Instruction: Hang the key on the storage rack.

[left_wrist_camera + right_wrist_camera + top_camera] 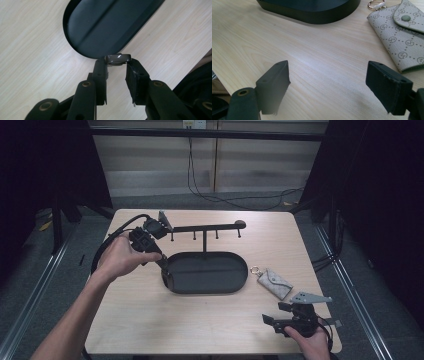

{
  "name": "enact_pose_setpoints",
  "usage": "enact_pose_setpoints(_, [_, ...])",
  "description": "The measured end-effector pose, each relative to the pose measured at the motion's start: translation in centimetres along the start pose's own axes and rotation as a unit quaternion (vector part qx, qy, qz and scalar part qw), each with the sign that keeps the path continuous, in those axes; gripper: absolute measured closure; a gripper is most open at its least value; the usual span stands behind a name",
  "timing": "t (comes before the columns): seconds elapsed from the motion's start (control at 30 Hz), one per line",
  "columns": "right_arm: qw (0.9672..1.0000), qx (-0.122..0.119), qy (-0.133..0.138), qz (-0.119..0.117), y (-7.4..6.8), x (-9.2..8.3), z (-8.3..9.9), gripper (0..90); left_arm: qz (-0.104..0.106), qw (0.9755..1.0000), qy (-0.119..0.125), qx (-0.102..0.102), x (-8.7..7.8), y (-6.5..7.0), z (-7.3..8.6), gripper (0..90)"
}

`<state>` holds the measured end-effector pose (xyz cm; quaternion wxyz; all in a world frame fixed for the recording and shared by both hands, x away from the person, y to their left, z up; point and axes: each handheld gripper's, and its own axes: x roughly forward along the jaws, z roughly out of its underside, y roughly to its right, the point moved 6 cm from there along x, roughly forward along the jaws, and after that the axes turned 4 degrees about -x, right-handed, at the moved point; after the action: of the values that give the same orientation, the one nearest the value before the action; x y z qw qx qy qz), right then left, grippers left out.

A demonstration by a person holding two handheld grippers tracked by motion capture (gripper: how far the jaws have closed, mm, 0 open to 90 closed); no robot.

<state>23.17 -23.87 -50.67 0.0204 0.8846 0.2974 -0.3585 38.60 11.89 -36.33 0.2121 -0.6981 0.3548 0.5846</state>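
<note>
- The left gripper (pixel 164 267) is being held at the left end of the black oval tray (pixel 235 282), its jaws being pinched on the tray's rim (pixel 117 58), as is seen in the left gripper view.
- The tray is being kept flat on the wooden table (pixel 150 320), near its middle; a black rack with a row of small pegs (pixel 205 227) is rising from the tray's far edge.
- The right gripper (pixel 282 317) is being held low over the near right corner of the table, with its jaws spread wide and nothing being gripped between them (pixel 327 85).
- A grey patterned key pouch (pixel 274 283) with a metal ring (pixel 255 269) is lying flat on the table just right of the tray and ahead of the right gripper, apart from both.
</note>
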Motion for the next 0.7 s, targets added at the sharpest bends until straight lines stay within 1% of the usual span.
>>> enact_pose_setpoints(0.27, [1.0, 0.001, 0.0, -0.002, 0.0, 0.0, 0.0, 19.0, -0.009, 0.9999, 0.0, -0.013, -0.4, -0.7, -1.4, 70.6])
enact_pose_setpoints(0.33, [1.0, 0.002, 0.0, -0.002, 0.0, 0.0, 0.0, 19.0, -0.006, 0.9998, 0.002, -0.019, -0.4, -0.9, -1.7, 70.6])
enact_pose_setpoints(0.4, [1.0, 0.0, 0.0, -0.003, 0.0, 0.0, 0.0, 19.1, -0.006, 0.9998, -0.002, -0.021, -0.2, -1.2, -2.0, 70.6])
enact_pose_setpoints(0.47, [1.0, 0.0, 0.0, -0.003, 0.0, 0.0, 0.0, 19.1, -0.008, 0.9996, -0.005, -0.027, -0.1, -1.4, -2.3, 70.6])
enact_pose_setpoints(0.7, [1.0, -0.002, -0.006, -0.004, -0.1, 0.1, 0.1, 19.0, -0.008, 0.9987, 0.002, -0.05, 0.5, -2.4, -3.4, 70.6])
